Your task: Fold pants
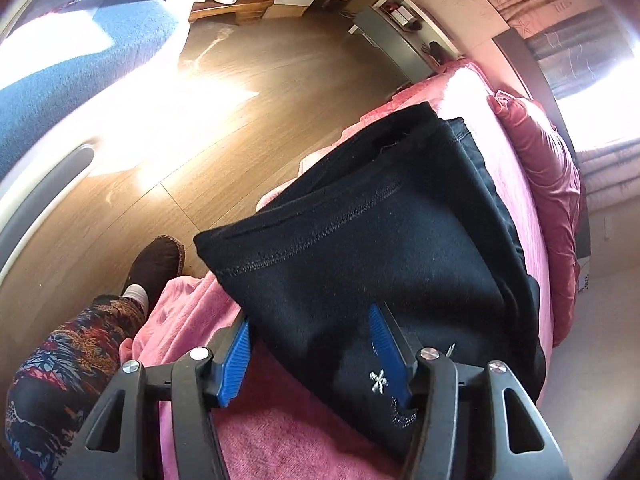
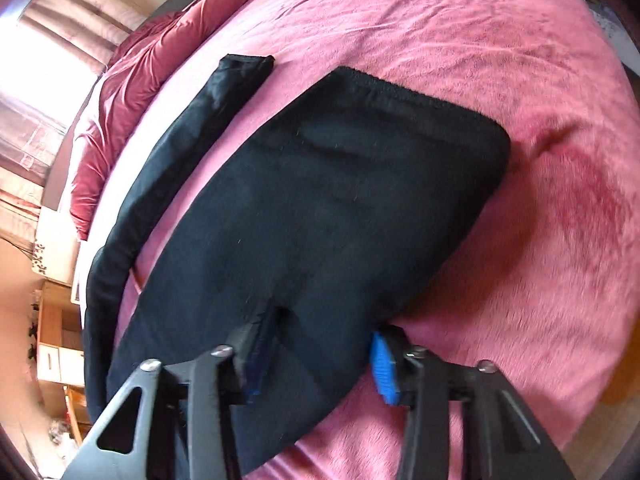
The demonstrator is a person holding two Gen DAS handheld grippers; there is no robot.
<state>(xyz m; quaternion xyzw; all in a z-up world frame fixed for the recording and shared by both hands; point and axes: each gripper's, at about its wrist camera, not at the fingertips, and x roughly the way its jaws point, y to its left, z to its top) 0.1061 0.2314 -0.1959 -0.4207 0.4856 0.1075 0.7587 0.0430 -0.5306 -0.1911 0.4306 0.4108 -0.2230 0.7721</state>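
Observation:
Black pants (image 2: 328, 208) lie on a pink bed cover (image 2: 500, 80), waistband at the far end, one leg (image 2: 168, 152) curving off along the left. In the left wrist view the pants (image 1: 360, 248) lie folded near the bed's edge. My left gripper (image 1: 312, 344) is open, its blue pads (image 1: 386, 340) straddling the near edge of the cloth. My right gripper (image 2: 320, 356) is open, its fingers astride the near part of the pants, the left pad (image 2: 256, 360) pressed into the cloth. Neither jaw is closed on fabric.
A dark red duvet (image 2: 132, 92) is bunched at the bed's head. A wooden floor (image 1: 240, 120), a blue rug (image 1: 60, 60) and the person's patterned leg and slipper (image 1: 156, 264) are left of the bed. A nightstand (image 1: 400, 32) stands by the headboard.

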